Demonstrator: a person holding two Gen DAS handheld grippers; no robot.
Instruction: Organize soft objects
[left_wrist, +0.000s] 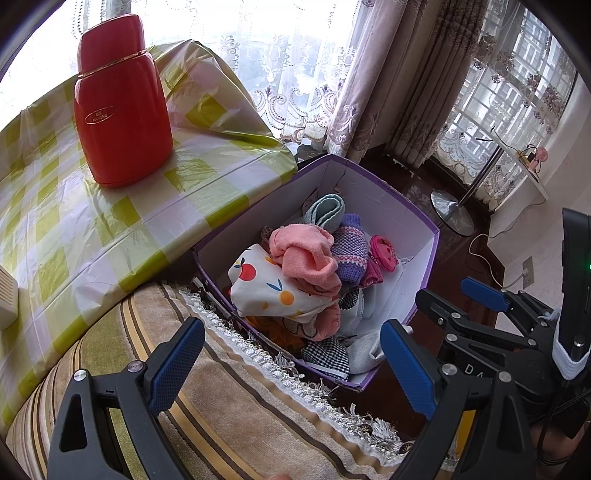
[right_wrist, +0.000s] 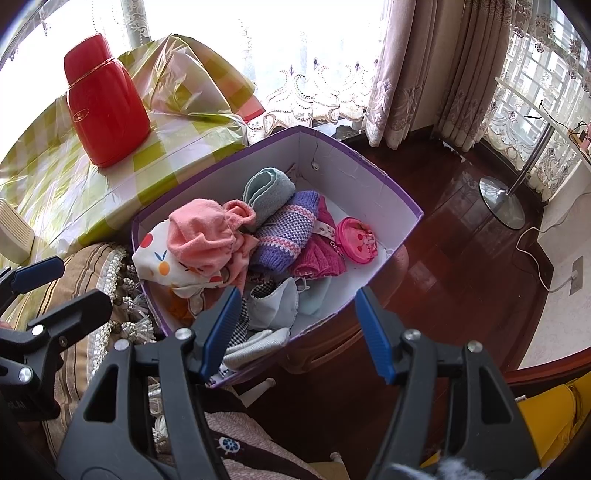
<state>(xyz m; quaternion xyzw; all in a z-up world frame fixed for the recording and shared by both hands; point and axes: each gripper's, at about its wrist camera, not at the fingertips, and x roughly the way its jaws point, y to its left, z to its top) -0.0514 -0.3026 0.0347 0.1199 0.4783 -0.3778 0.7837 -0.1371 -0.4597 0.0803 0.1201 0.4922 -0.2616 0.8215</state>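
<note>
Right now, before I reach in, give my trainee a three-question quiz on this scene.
1. True or false: the flask stands inside the box.
2. In the box, what lies on the fruit-print cloth? A) pink towel B) round pink pouch C) checked cloth
3. Does either hand-held gripper, left or right, hold anything?

Key: 1 false, it stands on the table. 2 A, the pink towel. 3 No, both are open.

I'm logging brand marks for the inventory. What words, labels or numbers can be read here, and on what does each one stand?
"FUCHENG": in a gold oval on the red flask, with smaller characters above it too small to read.
"DA": pale letters on the right gripper's black body in the left wrist view; the rest is cut off.
Pale letters on the left gripper's body in the right wrist view: too blurred to read.
Nothing else legible.
</note>
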